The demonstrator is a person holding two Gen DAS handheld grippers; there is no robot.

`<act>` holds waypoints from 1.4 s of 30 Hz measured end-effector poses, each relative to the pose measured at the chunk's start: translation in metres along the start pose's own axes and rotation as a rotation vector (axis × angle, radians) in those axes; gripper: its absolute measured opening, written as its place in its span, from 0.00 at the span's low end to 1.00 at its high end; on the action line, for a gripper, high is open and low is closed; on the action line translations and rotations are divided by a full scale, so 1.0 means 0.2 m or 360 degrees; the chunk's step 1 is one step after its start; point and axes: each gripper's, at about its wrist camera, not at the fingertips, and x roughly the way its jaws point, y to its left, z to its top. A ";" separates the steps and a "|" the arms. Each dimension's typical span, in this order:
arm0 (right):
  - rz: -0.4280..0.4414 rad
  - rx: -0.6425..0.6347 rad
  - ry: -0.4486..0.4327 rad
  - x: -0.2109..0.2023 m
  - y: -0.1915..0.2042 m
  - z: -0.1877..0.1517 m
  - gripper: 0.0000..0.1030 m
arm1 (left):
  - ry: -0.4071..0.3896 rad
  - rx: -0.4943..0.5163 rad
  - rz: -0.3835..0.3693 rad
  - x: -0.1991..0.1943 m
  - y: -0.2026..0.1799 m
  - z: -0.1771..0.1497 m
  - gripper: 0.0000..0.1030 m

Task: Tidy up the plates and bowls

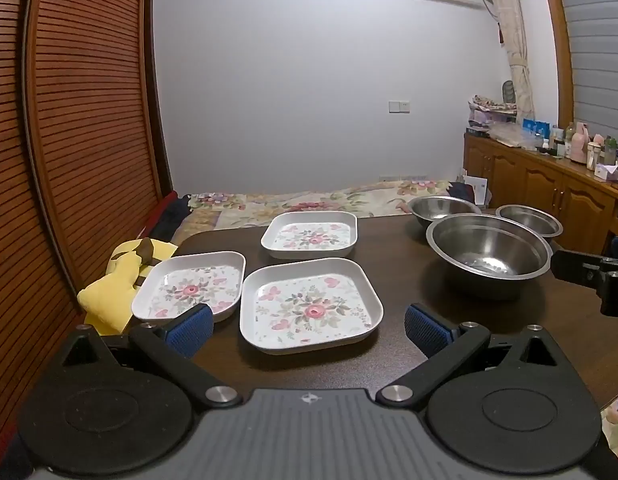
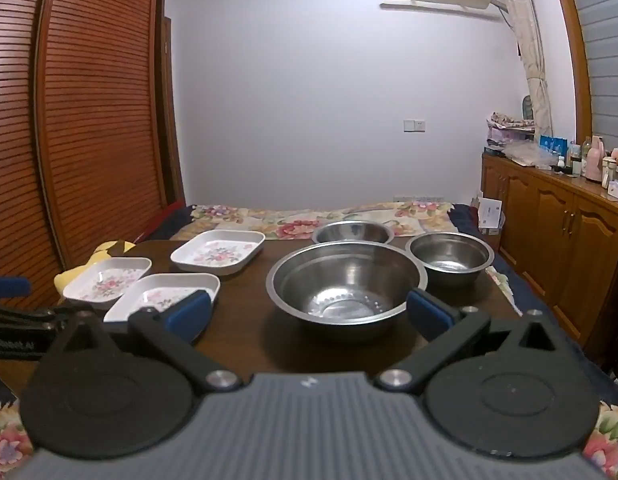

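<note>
hovering before any pickup, the left gripper [image 1: 307, 326] and right gripper [image 2: 307, 314] both gape empty; stacking likely starts with the nearest plate [image 1: 311, 306] or large bowl [image 2: 347, 286].

3 floral square plates [image 1: 311, 306] left, apart | 3 steel bowls [image 1: 489, 249] right, upright

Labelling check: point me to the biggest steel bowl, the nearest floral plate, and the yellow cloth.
biggest bowl [image 2: 341, 280], right wrist view, inner wall
nearest plate [image 1: 311, 310], left wrist view, flower at centre
yellow cloth [image 1: 113, 292], left wrist view, middle of the fabric
</note>
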 end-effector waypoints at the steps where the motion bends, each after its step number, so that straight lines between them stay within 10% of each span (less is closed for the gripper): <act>1: 0.0001 0.0001 0.0001 0.00 0.00 0.00 1.00 | 0.0001 0.0000 0.0001 0.00 0.00 0.00 1.00; 42: -0.0020 -0.0009 -0.0007 -0.01 0.02 -0.01 1.00 | -0.0012 0.0005 0.0001 -0.03 0.00 0.01 1.00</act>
